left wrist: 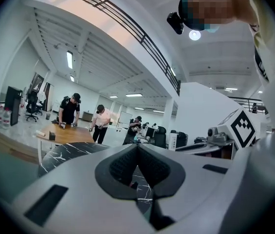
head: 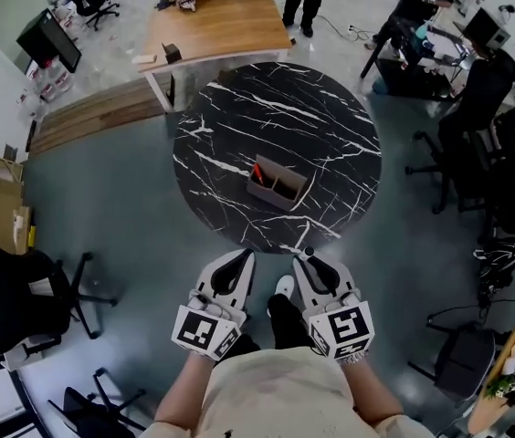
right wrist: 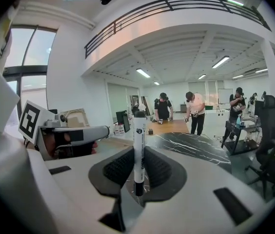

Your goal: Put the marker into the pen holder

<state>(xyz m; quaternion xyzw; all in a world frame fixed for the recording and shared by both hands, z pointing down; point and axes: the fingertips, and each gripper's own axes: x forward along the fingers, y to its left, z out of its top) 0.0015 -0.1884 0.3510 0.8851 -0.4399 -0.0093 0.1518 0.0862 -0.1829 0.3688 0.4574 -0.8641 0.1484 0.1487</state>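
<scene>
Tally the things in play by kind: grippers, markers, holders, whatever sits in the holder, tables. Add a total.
Grippers: 2, left gripper shut and empty, right gripper shut on the marker
Markers: 1
Holders: 1, the pen holder
In the holder: 1 red item
Tables: 2, black marble table, wooden table
Total: 7

The marker (right wrist: 139,150), white-barrelled with black ends, stands upright, pinched between the jaws of the right claw (right wrist: 138,168). The pen holder (head: 272,195), a brown divided box, sits mid-bench (head: 239,126) on black marble.
</scene>
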